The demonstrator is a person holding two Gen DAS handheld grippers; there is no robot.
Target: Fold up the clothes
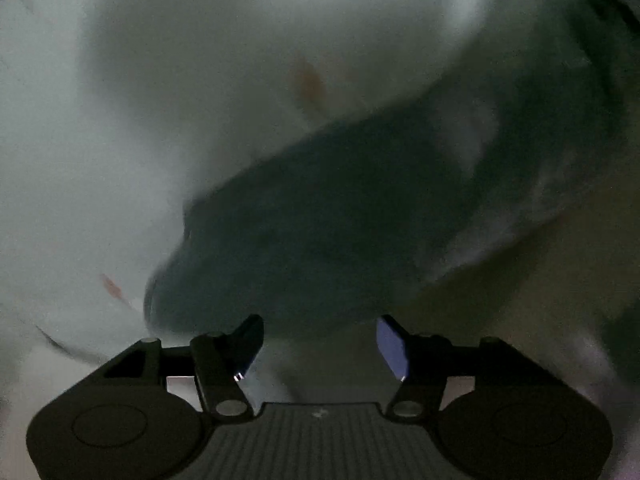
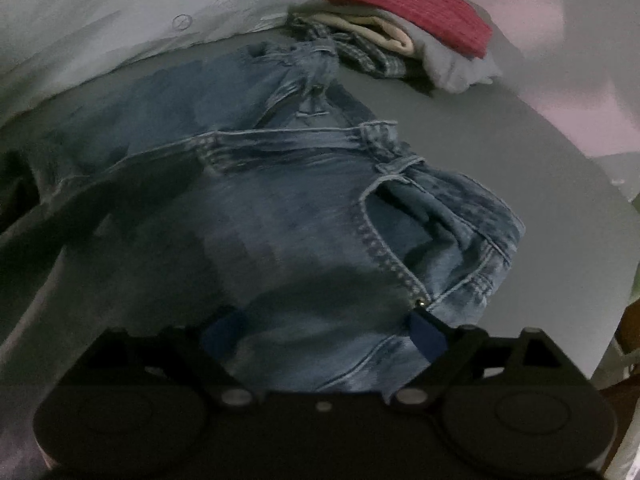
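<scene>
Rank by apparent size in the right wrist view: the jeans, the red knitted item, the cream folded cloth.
1. Jeans, by far the largest, though nearest the camera.
2. Red knitted item.
3. Cream folded cloth, mostly covered, so its real size is unsure.

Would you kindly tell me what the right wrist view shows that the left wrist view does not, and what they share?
Only the right wrist view shows clear detail: the blue denim jeans with waistband and stitched pocket, spread on the grey surface, and a stack of folded clothes topped by a red ribbed cloth.

Only the left wrist view shows, heavily blurred, a dark garment mass against pale fabric with small orange marks.

Both show a black two-finger gripper with blue pads: the left gripper open and empty, the right gripper open wide with the denim between its fingers.
</scene>
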